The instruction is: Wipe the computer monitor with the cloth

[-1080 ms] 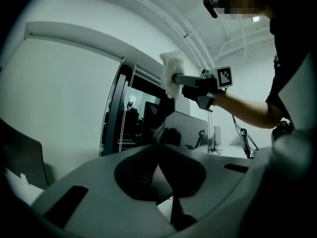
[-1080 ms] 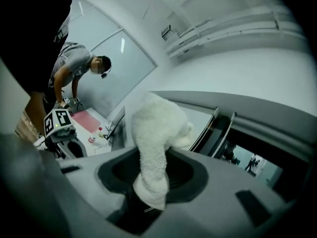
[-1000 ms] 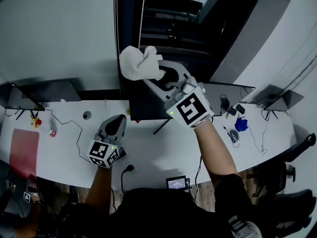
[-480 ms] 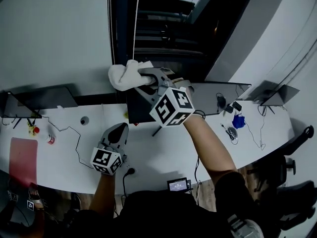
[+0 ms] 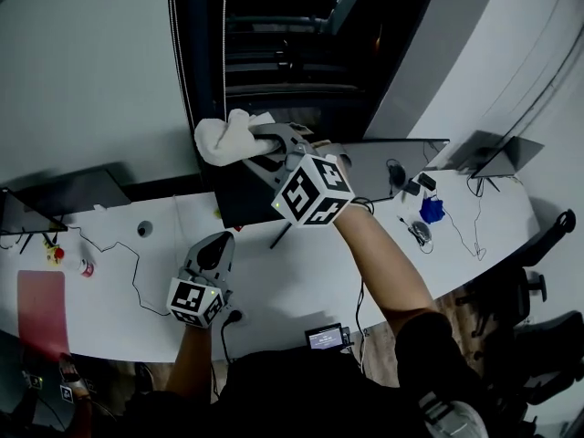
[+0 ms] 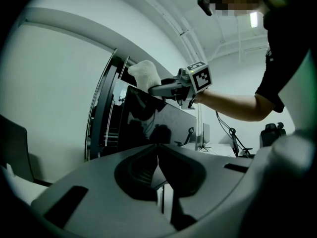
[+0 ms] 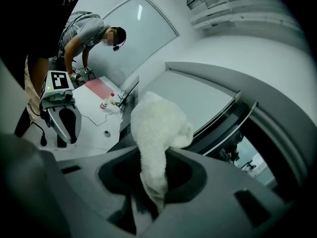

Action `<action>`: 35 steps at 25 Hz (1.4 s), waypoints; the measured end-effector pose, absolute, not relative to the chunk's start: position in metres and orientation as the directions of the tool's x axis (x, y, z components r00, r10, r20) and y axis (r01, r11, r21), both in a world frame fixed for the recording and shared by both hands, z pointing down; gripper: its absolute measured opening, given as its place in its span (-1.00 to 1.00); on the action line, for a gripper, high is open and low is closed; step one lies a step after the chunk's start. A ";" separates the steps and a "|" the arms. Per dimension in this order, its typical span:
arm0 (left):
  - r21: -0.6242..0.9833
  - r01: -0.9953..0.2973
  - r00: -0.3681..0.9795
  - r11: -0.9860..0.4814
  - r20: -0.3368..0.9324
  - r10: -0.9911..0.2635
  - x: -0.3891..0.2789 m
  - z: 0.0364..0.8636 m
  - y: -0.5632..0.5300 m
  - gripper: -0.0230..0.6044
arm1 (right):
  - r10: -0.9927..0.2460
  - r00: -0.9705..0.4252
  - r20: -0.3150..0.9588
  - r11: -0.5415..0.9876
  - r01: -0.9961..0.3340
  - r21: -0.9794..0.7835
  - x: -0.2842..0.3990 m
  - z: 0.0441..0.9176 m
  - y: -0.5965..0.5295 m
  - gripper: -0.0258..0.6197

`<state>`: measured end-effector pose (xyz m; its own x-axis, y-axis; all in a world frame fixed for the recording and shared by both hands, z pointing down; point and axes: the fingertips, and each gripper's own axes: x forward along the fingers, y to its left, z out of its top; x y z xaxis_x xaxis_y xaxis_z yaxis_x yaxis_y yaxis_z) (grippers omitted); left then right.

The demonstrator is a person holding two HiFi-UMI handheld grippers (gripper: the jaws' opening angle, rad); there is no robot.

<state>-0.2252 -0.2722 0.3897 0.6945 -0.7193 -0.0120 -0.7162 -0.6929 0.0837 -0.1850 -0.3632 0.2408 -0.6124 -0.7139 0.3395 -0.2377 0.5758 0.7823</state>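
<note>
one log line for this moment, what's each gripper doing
phase: wipe | right gripper: shut on cloth, at monitor top corner | left gripper: shut, empty, above desk

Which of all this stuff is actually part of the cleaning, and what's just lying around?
In the job: cloth, monitor, right gripper clamped on the cloth.
Lying about: red mat, blue object, left gripper, shut and empty.
</note>
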 end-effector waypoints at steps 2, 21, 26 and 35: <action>0.079 -0.706 0.705 -0.704 -0.009 -0.709 -0.216 0.390 -0.273 -0.93 | -0.722 -0.604 0.338 0.572 -0.247 0.782 -0.173 0.241 -0.364 -0.53; 0.035 -0.696 0.718 -0.717 0.065 -0.693 -0.080 0.387 -0.266 -0.92 | -0.720 -0.627 0.297 0.575 -0.300 0.761 -0.033 0.238 -0.363 -0.54; 0.025 -0.700 0.714 -0.714 0.080 -0.696 -0.053 0.385 -0.266 -0.92 | -0.725 -0.628 0.282 0.574 -0.325 0.751 0.003 0.238 -0.363 -0.54; -0.001 -0.677 0.732 -0.736 0.104 -0.674 0.003 0.383 -0.264 -0.92 | -0.749 -0.613 0.250 0.552 -0.368 0.749 0.070 0.238 -0.363 -0.54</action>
